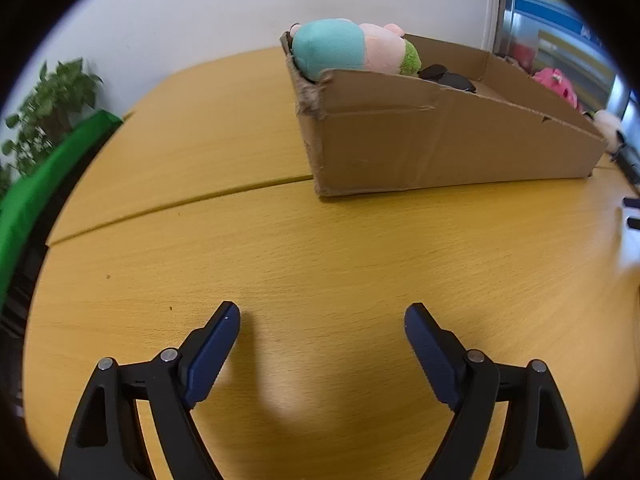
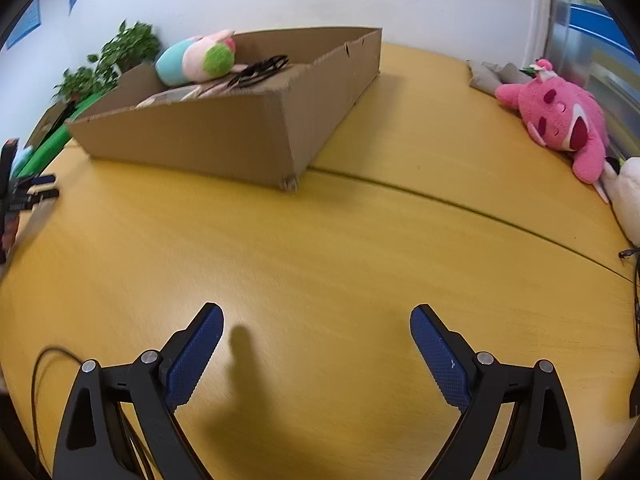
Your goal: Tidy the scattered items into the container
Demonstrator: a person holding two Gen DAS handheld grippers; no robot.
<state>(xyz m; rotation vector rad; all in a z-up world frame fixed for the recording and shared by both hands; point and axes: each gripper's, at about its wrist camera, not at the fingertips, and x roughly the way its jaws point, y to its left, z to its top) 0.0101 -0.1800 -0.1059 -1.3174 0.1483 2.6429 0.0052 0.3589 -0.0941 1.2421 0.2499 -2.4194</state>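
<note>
Here, both hand-held tools hang over bare yellow wooden table (image 1: 320, 248) with nothing between their fingers. The left gripper (image 1: 322, 314) fills the bottom of its view with its blue pads spread wide apart; the right gripper (image 2: 317, 315) stands the same way in its own view, jaws wide and empty. The cardboard box (image 1: 440, 136) sits in the upper right of the left view and the upper left of the right view, open-topped, resting on the table. Inside it, at the far end, lies a teal, pink and green plush toy (image 2: 196, 58), with dark sunglasses (image 2: 260, 69) just beside it. Outside the box, at the right edge of the right view, a pink plush toy (image 2: 560, 116) lies on the table next to a white plush (image 2: 628, 196). No writing or brand on the box or toys can be read.
</note>
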